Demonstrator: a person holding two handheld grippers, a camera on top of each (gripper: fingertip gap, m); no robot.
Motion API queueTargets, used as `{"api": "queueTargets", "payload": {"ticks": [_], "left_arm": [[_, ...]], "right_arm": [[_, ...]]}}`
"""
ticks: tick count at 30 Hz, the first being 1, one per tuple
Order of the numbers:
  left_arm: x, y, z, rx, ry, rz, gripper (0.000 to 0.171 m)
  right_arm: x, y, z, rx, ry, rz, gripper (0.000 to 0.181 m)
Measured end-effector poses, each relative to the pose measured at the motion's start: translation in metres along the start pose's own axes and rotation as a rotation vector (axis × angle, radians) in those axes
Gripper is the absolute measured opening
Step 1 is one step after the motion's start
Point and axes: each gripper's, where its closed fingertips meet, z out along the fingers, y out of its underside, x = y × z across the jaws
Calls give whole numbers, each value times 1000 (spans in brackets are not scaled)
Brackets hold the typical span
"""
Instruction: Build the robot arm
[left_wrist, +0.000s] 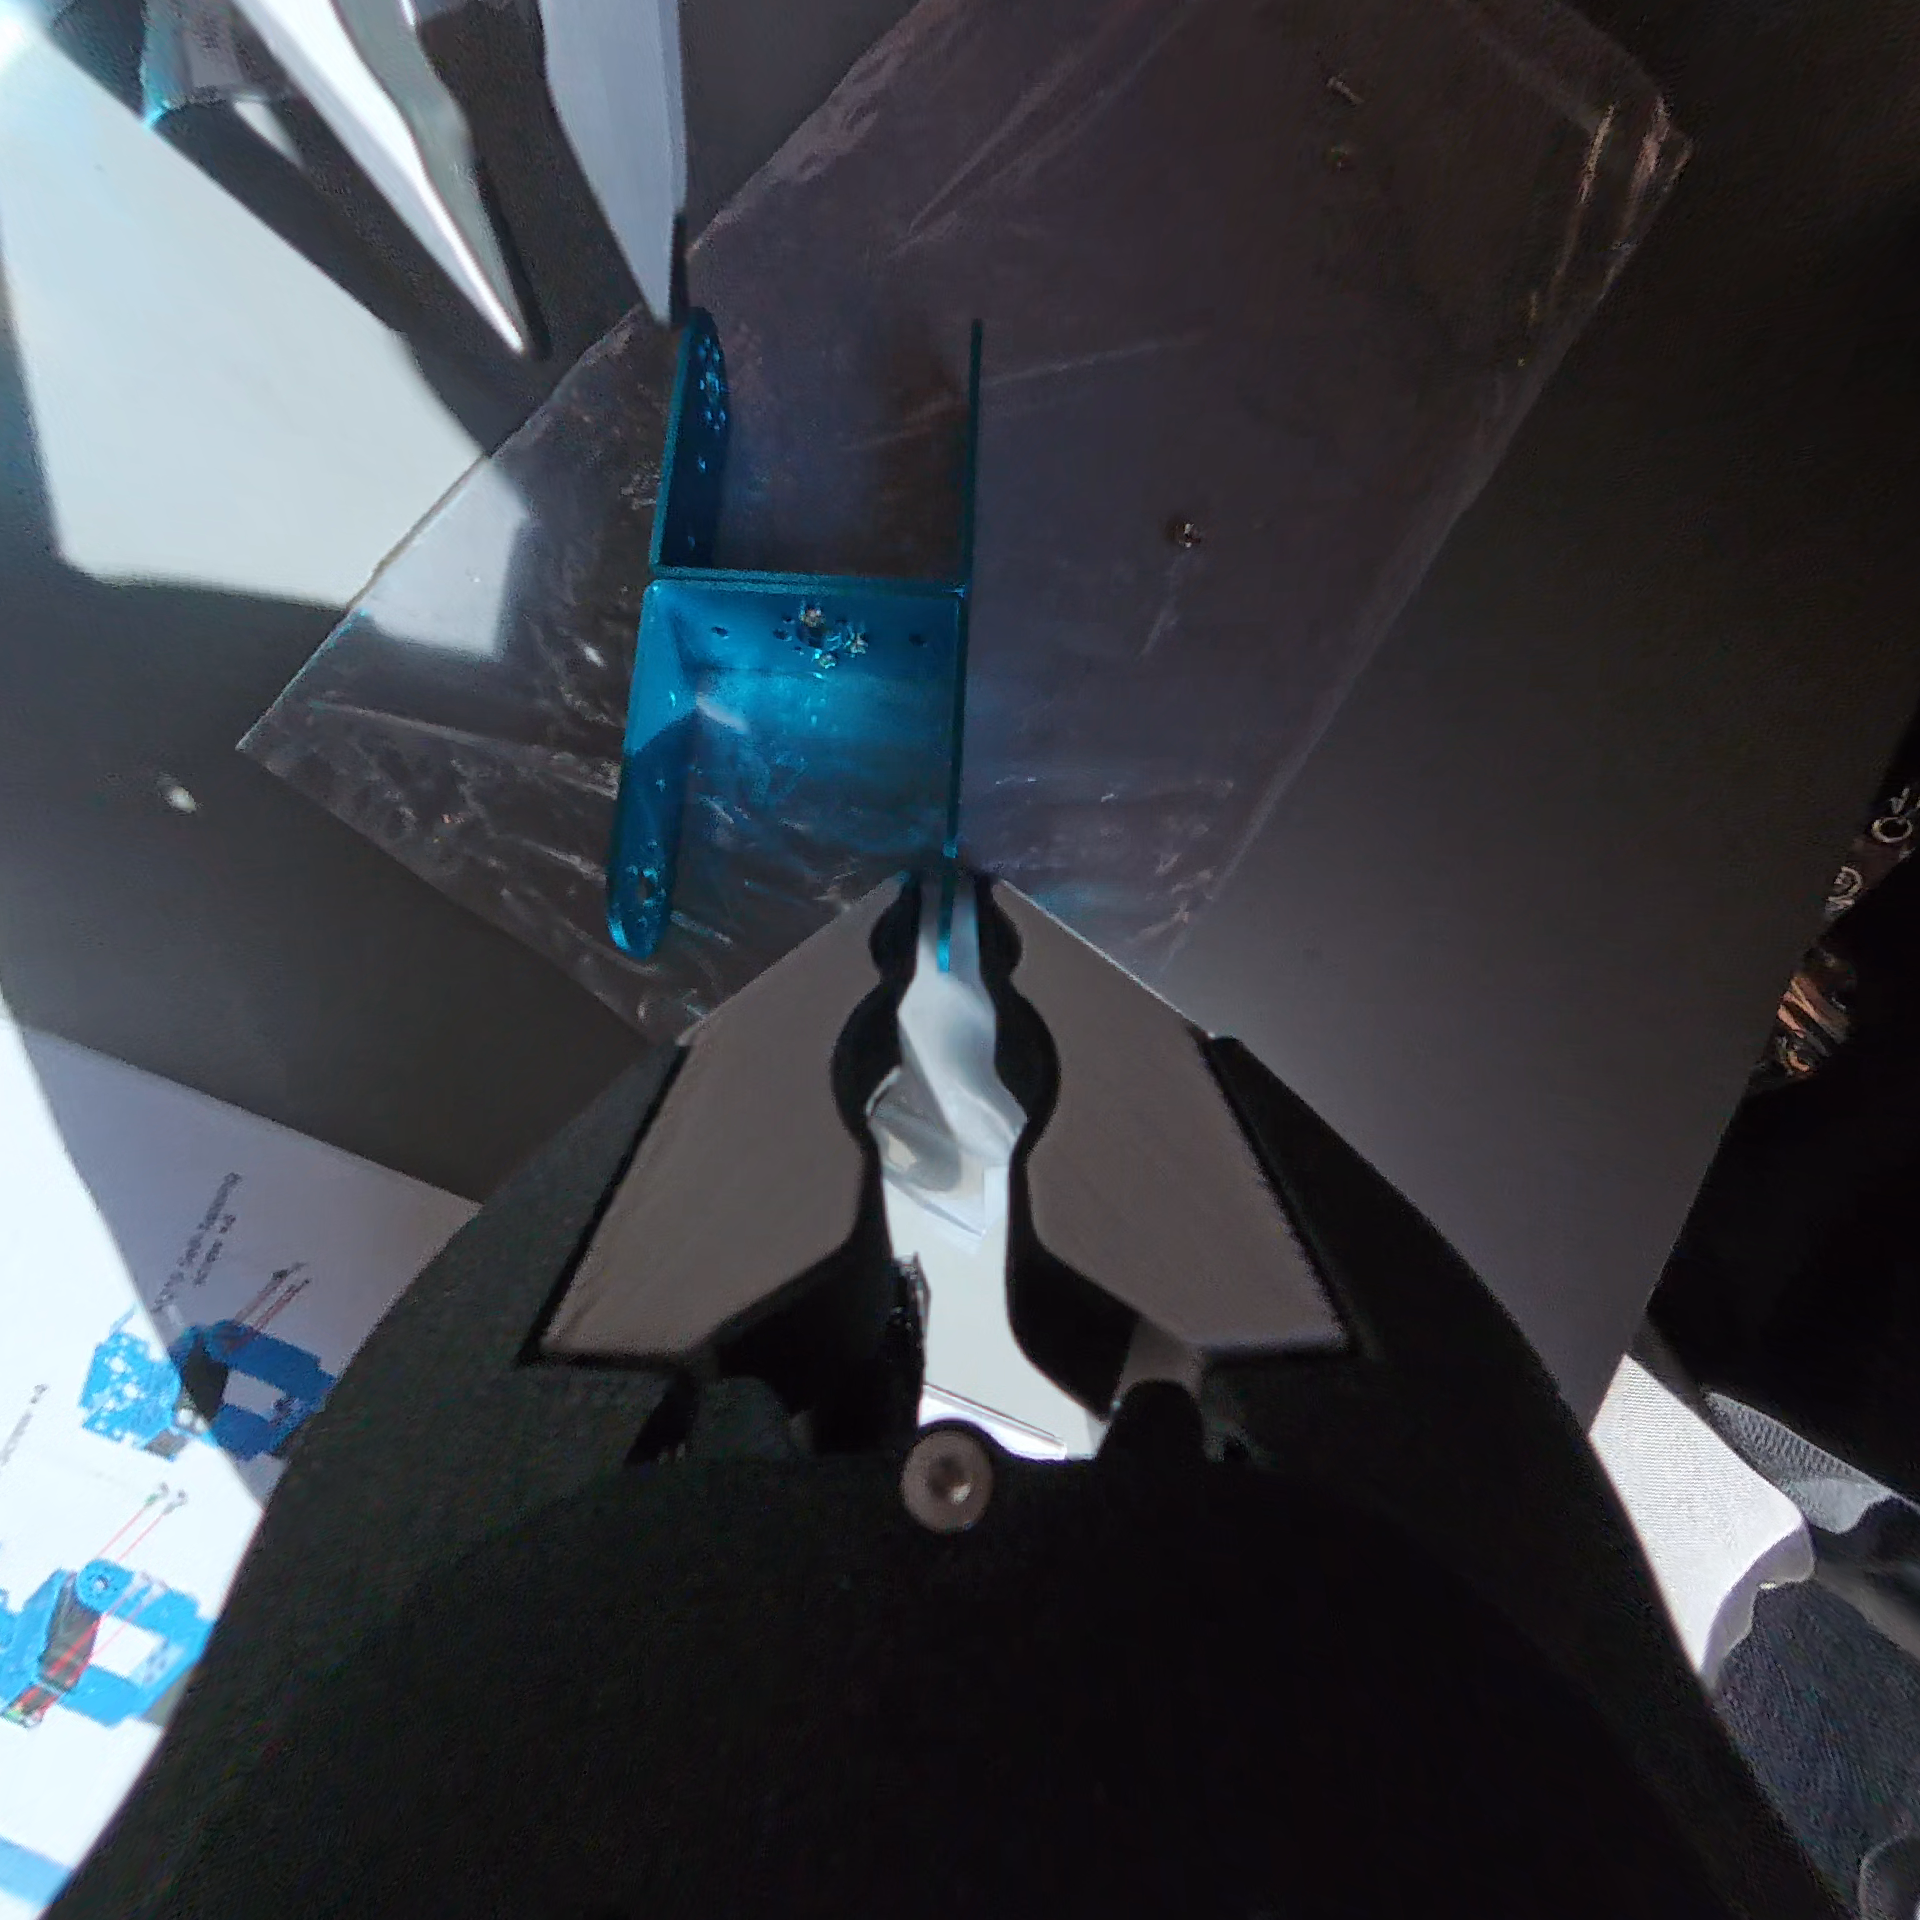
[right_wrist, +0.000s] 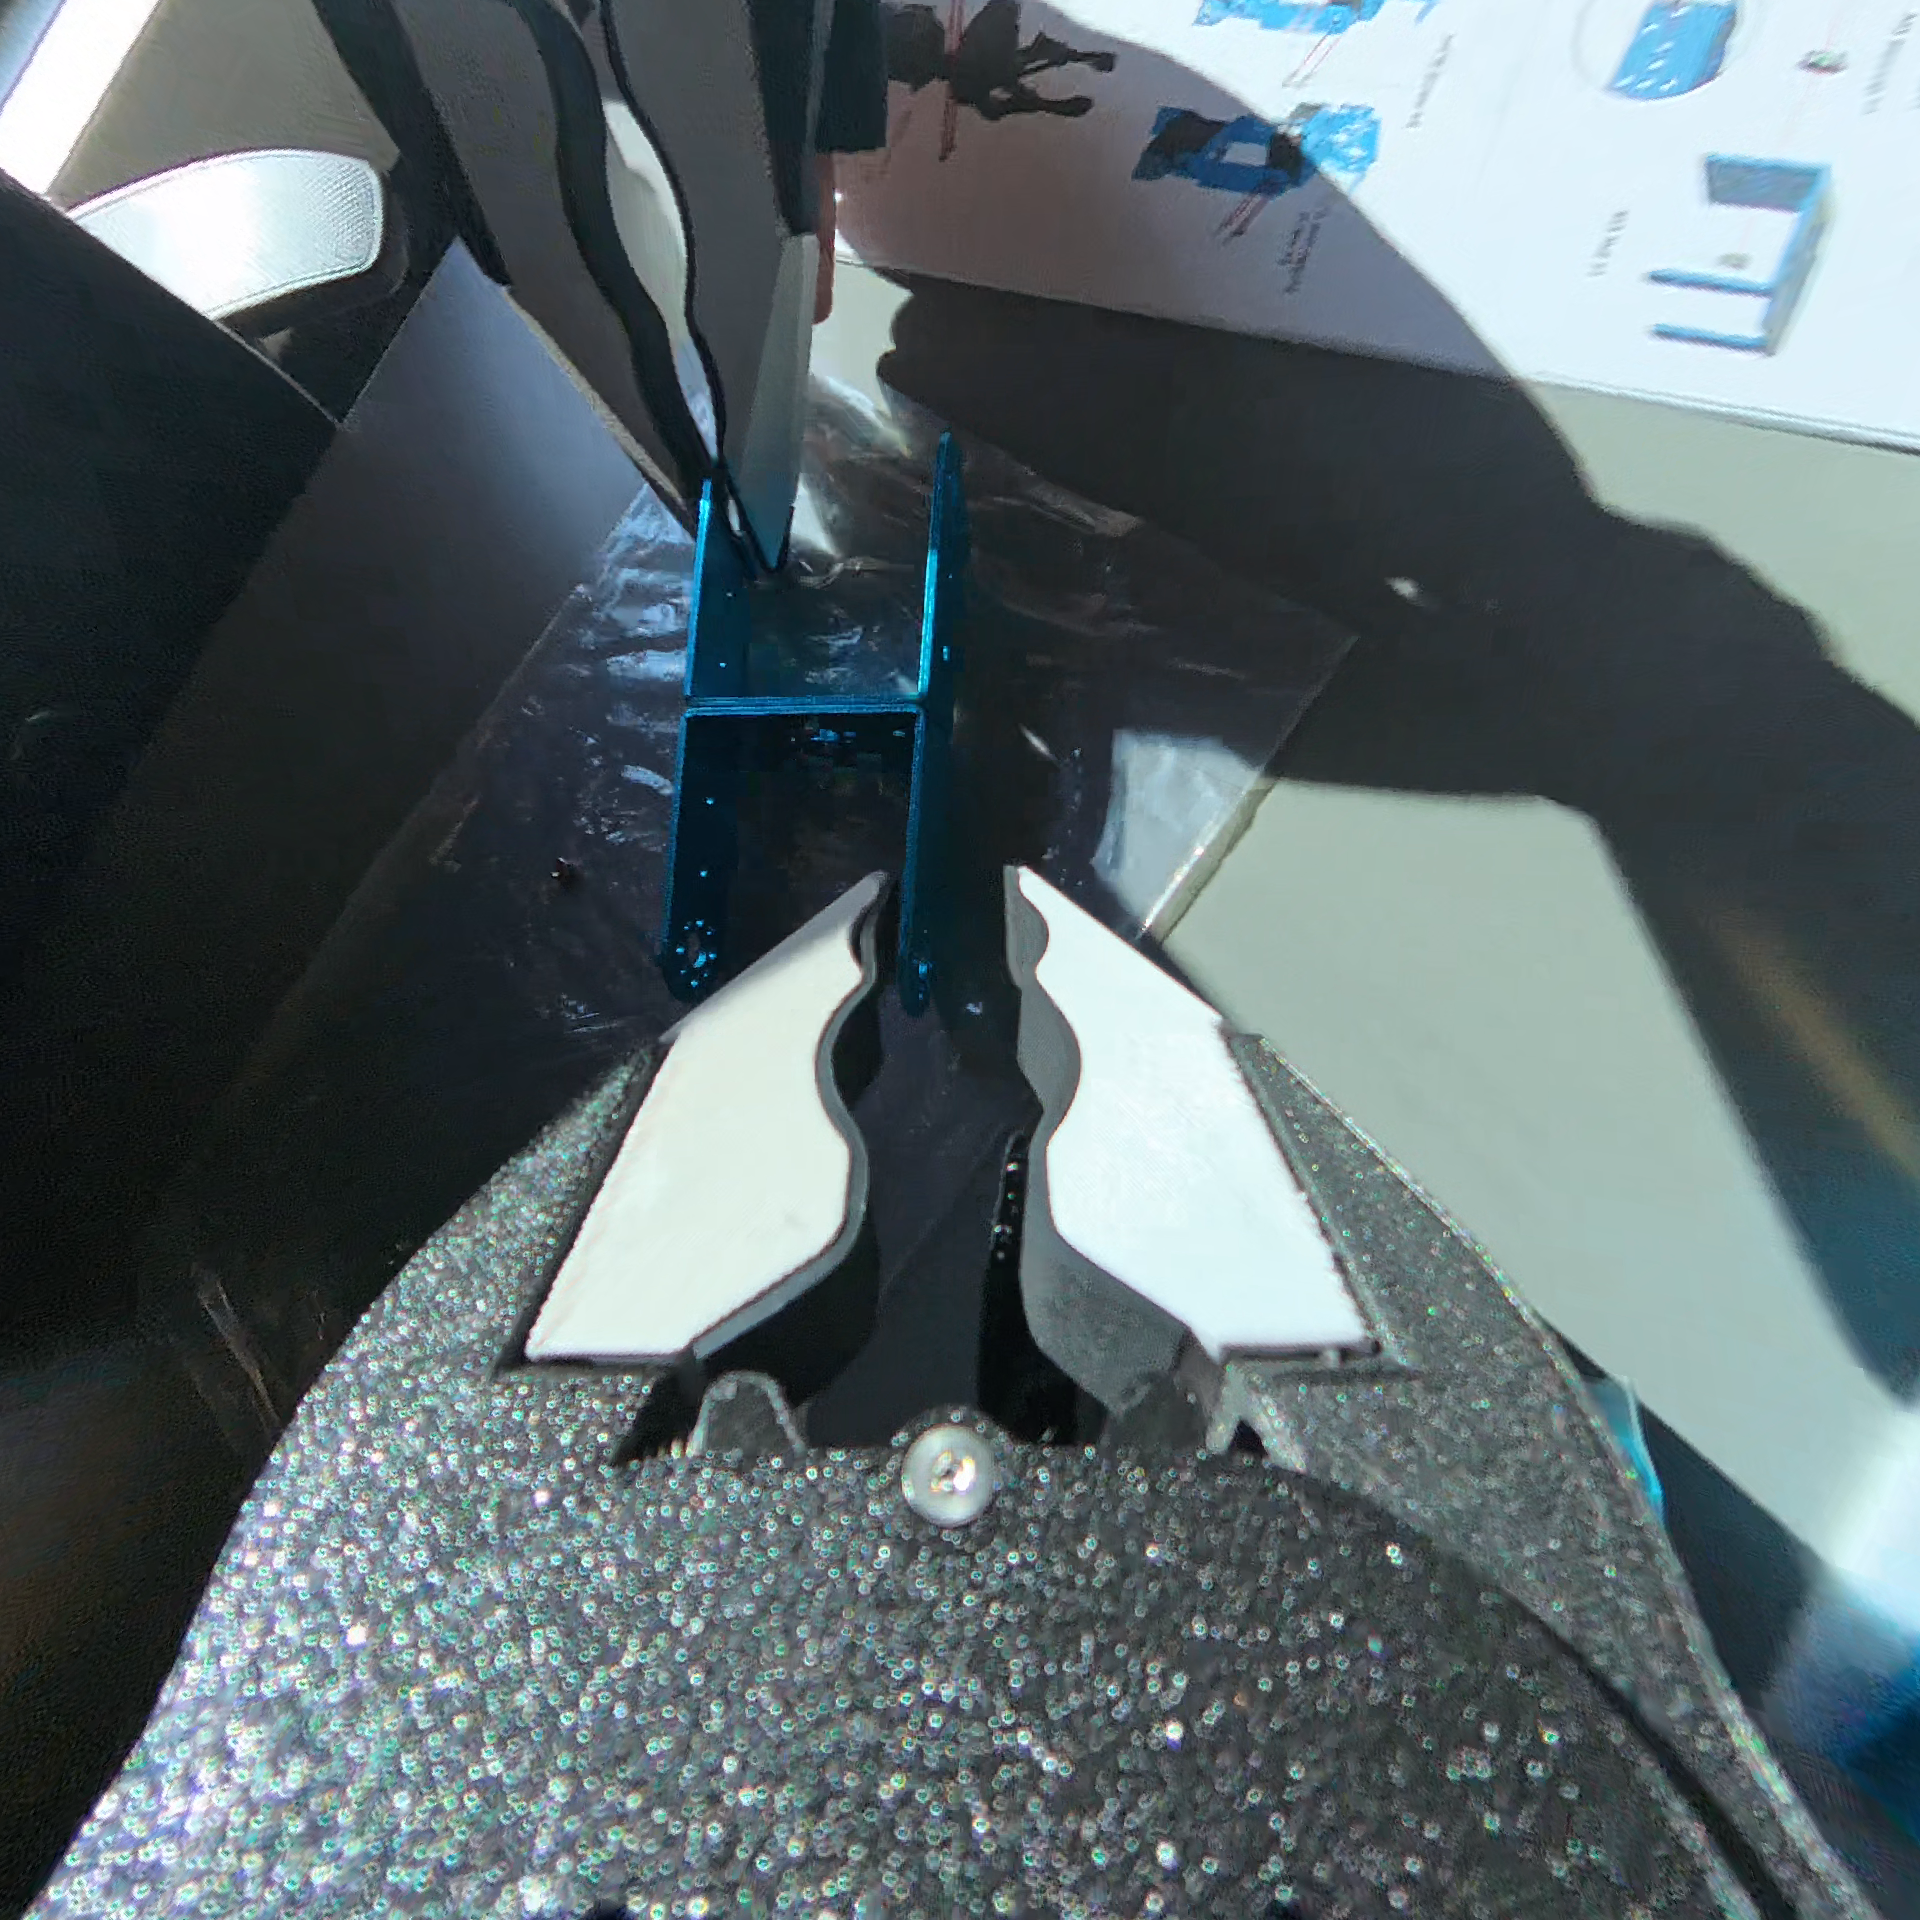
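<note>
L claw (left_wrist: 948, 914) pinched on blue bracket (left_wrist: 800, 665) arm tip, long axis straight ahead; R claw (right_wrist: 943, 894) open, straddling the opposite arm tip.

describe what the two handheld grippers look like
Each has a black, grainy-textured body and two pale grey fingers with wavy, dark-lined inner edges. The left gripper and right gripper both carry a single silver screw at the centre. Thin black cables run along the left one.

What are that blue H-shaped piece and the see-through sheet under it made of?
Bracket: probably thin metal with a glossy blue finish, judging by sharp folds, drilled holes and bright glints. Sheet: likely clear plastic film; it wrinkles and reflects light. The left gripper pinches the bracket's edge.
</note>
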Motion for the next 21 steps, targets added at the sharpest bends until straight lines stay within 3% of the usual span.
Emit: {"api": "queueTargets", "payload": {"ticks": [2,5,8,10,14,17,21], "left_arm": [[-2,1,-6,21,-50,-40,28],[-2,-1,-25,107,-170,-89,29],[-6,-5,-56,239,-377,-188,28],[-2,-5,-76,352,-498,-270,28],[28,-7,-95,563,-551,-391,28],[46,-1,-87,550,-547,-394,28],[55,14,-69,409,-568,-353,28]], "right_arm": [[-11,-5,-16,27,70,-40,22],[-55,-5,-19,23,24,-82,20],[-97,7,2,-40,-45,-97,17],[-107,20,21,-118,-8,-135,15],[-111,22,41,-182,10,-147,13],[-107,20,45,-219,21,-127,12],[-102,23,50,-290,67,-144,8]]}}
